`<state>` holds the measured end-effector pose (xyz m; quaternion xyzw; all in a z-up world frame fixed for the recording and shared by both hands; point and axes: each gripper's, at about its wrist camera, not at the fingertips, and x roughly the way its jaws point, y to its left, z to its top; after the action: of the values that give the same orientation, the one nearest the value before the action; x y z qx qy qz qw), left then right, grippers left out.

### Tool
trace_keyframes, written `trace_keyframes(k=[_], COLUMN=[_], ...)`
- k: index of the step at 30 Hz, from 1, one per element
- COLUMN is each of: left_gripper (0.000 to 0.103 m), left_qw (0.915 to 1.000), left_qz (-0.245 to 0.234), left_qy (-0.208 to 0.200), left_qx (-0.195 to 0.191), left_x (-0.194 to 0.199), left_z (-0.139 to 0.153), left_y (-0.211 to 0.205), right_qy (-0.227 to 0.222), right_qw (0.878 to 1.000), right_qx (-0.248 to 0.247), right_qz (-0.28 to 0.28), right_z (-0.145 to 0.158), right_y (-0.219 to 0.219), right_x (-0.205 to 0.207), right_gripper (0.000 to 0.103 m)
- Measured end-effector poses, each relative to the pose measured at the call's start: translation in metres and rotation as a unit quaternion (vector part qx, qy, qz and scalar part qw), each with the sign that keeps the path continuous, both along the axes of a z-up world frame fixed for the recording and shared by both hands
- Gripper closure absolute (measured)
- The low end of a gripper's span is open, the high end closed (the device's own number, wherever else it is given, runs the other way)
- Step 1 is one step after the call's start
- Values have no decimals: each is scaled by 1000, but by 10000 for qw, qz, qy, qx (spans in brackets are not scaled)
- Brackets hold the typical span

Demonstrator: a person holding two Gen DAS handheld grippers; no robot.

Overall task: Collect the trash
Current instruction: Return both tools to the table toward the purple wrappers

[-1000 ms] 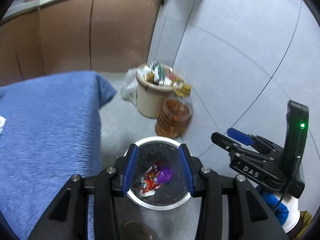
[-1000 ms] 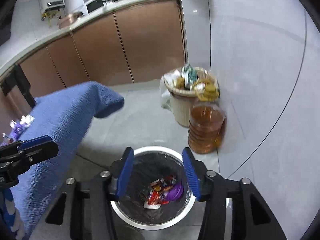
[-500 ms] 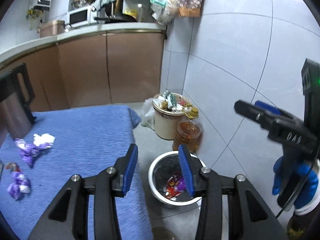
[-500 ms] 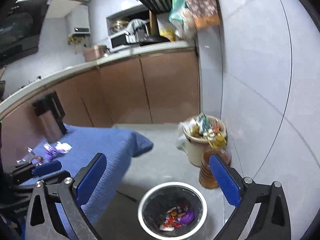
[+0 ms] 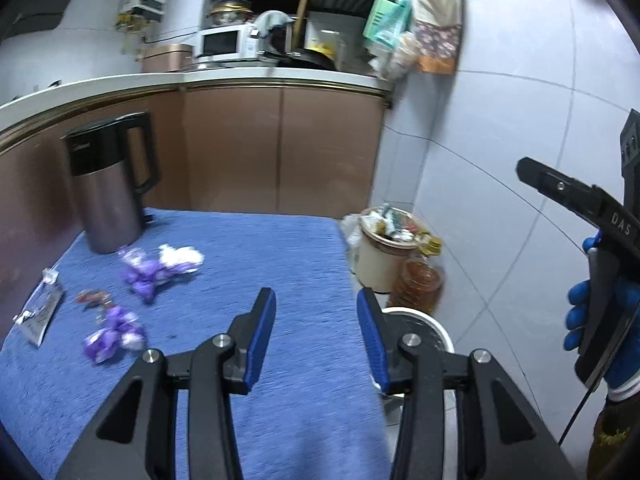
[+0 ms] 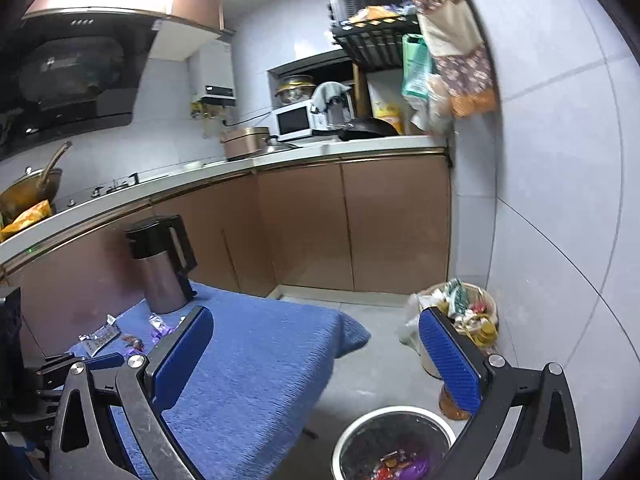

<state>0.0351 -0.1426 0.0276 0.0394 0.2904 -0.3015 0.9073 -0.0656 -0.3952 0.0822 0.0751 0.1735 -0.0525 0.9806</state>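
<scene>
Loose trash lies on the blue cloth table (image 5: 248,248): purple wrappers (image 5: 144,276), a white crumpled paper (image 5: 180,258), a red wrapper (image 5: 92,298) and a silver wrapper (image 5: 40,312). My left gripper (image 5: 316,308) hovers over the table's near right part, open, with nothing between its blue pads. My right gripper (image 6: 316,320) stands open wide and empty, above the floor beside the table. Below it is the black-lined bin (image 6: 394,444), with red and purple wrappers (image 6: 400,468) inside. The bin's white rim (image 5: 420,316) shows past my left gripper.
A steel kettle (image 5: 104,192) stands at the table's far left. An overfull cream bin (image 5: 384,256) and an amber oil bottle (image 5: 420,284) sit by the tiled wall. Brown cabinets run behind. A blue-gloved hand (image 5: 580,320) holds the right gripper.
Both grippers rose from just above the bin. The left one swung over the table, bringing the wrappers into view. The right gripper's jaws opened wide.
</scene>
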Motion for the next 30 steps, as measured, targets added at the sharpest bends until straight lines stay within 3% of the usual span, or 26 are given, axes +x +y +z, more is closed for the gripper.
trace_keyframes(k=[12,17,19,30], left_gripper=[62,62,62,63], left_qw=[9937,9895,9895,9928], left_qz=[1037,1303,1285,784], left_qy=[390,598,645,900], left_qx=[-179,-185,-158,55], left_x=[51,86,99,161], left_z=[-39,-62,-70,-108], left_y=[130,167,173,180], right_qy=[723,1067,1199,1991], right_qw=[9924,9827,9779,9421], right_qx=[-281,-467,-465,-388], right_qz=[951,1437,1648,2669], right_z=[-17,-35,-44,-112], right_y=[75,117,130,217], right_x=[70,122,139,265], right_gripper=[0,20,31,45])
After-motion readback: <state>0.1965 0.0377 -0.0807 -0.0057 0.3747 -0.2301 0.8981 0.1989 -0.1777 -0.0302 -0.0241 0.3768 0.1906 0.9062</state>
